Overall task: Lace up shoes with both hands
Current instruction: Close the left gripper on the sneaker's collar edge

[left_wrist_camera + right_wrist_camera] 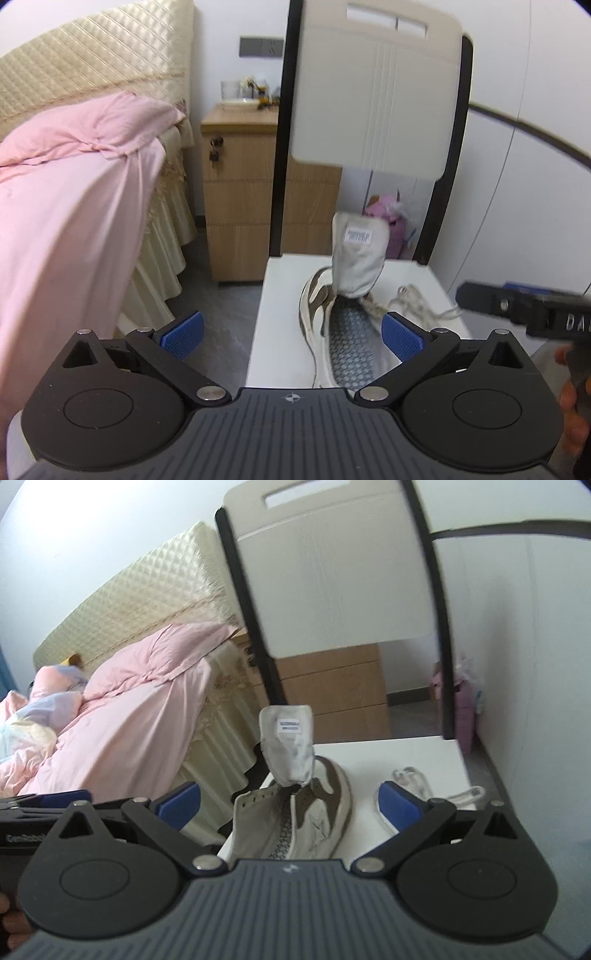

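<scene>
Both tools, left tool (291, 334) and right tool (290, 806), are hanging released over the shoe (338, 332) on the white chair seat (275, 295), its tongue standing up. We are judging the lace (417, 304) lying loose beside it, so threading the eyelets needs one tool pinching a lace end.

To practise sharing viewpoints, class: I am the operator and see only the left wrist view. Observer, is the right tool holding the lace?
Observer: No. The right tool is open and empty; the lace lies on the chair seat beside the shoe.
Operator: Is its far side threaded?
Observer: No. The side flap shows a row of empty eyelets.
Operator: Anything further up the bed?
Observer: A pastel quilt lies bunched beyond the pink pillow.
</scene>
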### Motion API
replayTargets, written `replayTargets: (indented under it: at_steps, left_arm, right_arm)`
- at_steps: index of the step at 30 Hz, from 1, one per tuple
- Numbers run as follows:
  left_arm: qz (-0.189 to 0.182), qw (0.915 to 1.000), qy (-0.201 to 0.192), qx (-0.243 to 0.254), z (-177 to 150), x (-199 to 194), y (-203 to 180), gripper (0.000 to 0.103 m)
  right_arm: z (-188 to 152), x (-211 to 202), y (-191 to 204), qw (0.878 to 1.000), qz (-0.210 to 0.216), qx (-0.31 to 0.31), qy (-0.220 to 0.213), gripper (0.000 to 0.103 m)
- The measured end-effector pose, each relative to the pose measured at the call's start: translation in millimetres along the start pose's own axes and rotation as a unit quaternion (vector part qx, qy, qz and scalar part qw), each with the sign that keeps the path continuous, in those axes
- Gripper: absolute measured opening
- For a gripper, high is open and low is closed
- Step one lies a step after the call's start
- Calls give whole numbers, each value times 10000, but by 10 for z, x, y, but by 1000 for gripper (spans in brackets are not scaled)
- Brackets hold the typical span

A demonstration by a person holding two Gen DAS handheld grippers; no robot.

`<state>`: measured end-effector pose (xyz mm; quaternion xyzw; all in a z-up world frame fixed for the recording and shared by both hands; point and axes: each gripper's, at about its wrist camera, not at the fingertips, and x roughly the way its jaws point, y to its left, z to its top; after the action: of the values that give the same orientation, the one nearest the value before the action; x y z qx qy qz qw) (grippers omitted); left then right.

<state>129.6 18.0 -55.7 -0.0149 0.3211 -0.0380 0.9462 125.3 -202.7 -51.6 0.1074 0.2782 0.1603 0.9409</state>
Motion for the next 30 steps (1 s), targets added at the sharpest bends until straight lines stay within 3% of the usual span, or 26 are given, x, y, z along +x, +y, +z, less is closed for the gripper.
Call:
replayTargets:
  at_steps: [6,9,11,15,17,22,25,28,30]
  left_arm:
    - [-83,9995,286,107,-73,447,49,99]
    - [-179,9990,397,98,-127,619,60,96]
    - [-247,9984,483,132,-172,728,50,87]
    - [-325,9973,639,180,-217,919,36,69]
    - [-390,9965,726,167,-235,1017,34,55]
    - [-565,9957,715,143,-252,1088,-2,40]
    - [-669,9952,709,128,-262,1130,-24,32]
    - [-774,9945,702,113,-272,1172,-45,14]
    - [-844,9939,698,103,-279,1201,-60,12]
  right_arm:
    - [55,586,-170,9992,145,108,351,102]
    - [14,807,-220,9984,175,115,518,97]
    - [-29,938,-237,9973,225,151,687,86]
    - [-121,1122,-218,9956,262,82,902,77]
    - [-164,1205,-213,9949,212,36,985,66]
    - [-227,1409,-202,9933,103,-27,1154,33]
    - [-263,1472,-196,9930,93,-5,1173,28]
    - [-261,1470,-189,9935,47,-56,1140,22]
    - [-261,1456,-206,9935,26,-6,1136,19]
